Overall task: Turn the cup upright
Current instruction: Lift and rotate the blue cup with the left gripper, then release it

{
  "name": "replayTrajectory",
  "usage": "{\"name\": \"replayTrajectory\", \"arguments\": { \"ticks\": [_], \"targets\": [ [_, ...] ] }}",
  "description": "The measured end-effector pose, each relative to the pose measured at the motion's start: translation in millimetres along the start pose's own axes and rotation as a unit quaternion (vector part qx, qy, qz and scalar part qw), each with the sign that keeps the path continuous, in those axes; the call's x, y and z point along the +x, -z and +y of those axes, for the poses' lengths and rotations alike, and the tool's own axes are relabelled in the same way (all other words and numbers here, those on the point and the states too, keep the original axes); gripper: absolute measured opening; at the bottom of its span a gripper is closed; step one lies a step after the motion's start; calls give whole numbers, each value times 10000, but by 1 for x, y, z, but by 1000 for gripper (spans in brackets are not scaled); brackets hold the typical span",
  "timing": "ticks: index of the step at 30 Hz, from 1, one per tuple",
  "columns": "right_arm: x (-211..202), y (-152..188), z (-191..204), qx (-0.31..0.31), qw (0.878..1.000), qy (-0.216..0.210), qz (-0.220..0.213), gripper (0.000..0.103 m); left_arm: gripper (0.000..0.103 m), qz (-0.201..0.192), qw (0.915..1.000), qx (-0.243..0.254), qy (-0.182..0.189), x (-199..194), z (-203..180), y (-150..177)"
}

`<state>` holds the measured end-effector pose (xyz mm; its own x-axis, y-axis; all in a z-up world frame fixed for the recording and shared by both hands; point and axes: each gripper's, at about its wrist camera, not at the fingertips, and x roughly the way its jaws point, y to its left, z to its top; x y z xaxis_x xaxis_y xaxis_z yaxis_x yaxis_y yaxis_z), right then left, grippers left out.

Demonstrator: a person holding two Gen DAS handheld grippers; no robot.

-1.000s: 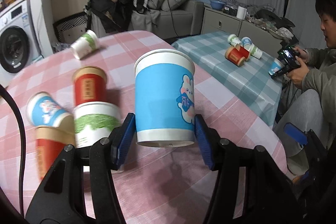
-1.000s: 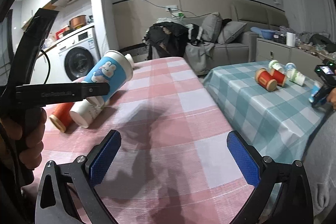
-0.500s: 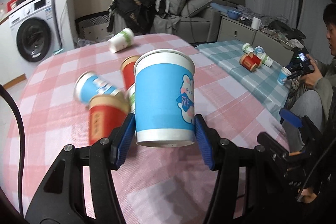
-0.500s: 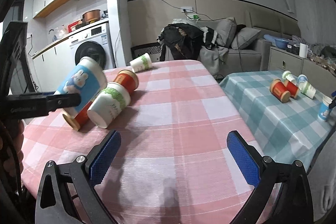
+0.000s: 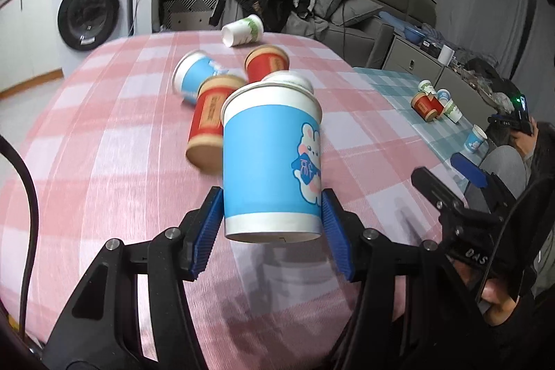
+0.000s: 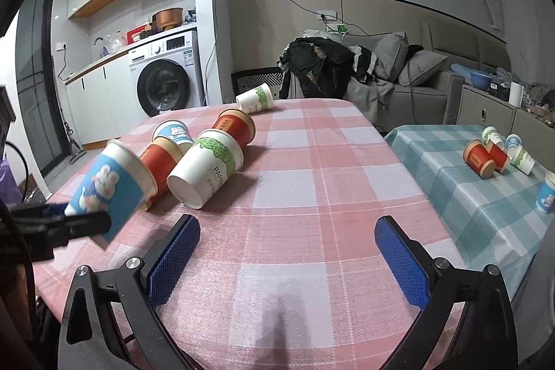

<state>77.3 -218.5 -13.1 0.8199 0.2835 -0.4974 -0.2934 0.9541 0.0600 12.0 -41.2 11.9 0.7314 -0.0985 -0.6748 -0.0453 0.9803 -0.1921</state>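
Blue-banded white paper cup with a rabbit print (image 5: 272, 162) hung above the counter's (image 5: 104, 162) near edge, clenched low by our left tongs (image 5: 270, 224); thin-walled, crushable. Right tongs (image 6: 286, 252) gaped, grasping nothing.

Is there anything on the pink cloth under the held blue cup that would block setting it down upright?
Nothing visible does. The left gripper grips the blue bunny cup above bare pink tablecloth; the toppled red cup and others lie farther back.
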Motion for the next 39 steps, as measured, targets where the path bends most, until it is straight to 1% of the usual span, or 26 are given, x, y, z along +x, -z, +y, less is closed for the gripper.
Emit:
{"name": "replayTrajectory", "arguments": {
  "ticks": [7, 9, 14, 20, 24, 31, 34, 35, 36, 38, 39],
  "targets": [
    [-2, 2, 5, -113, 9999, -19, -7, 103, 53, 231, 9994, -237, 71, 9, -3, 24],
    [-4, 3, 5, -133, 9999, -18, -36, 103, 53, 226, 9993, -297, 48, 9, -3, 28],
    [-4, 2, 4, -121, 9999, -23, -51, 103, 53, 197, 9989, -430, 21, 8, -4, 29],
    [-5, 3, 4, -140, 9999, -27, -61, 103, 53, 302, 9984, -467, 59, 15, -9, 33],
    [-5, 3, 4, -136, 9999, -35, -44, 103, 53, 249, 9980, -586, 17, 15, -7, 36],
    [-5, 2, 4, -142, 9999, -16, -63, 103, 54, 301, 9980, -553, 57, 20, -7, 38],
    [-6, 1, 3, -129, 9999, 0, -72, 103, 55, 245, 9983, -514, 79, 18, -8, 37],
    [-6, 1, 2, -125, 9999, -4, -72, 103, 59, 247, 9984, -489, 116, 17, -9, 36],
    [-6, 1, 2, -126, 9999, -1, -80, 103, 70, 238, 9985, -468, 137, 16, -9, 36],
    [-6, 1, 2, -132, 9999, 4, -90, 103, 87, 217, 9987, -455, 56, 14, -9, 37],
    [-5, 1, 2, -132, 9999, 6, -90, 103, 88, 182, 9988, -454, 52, 12, -9, 37]
  ]
}}
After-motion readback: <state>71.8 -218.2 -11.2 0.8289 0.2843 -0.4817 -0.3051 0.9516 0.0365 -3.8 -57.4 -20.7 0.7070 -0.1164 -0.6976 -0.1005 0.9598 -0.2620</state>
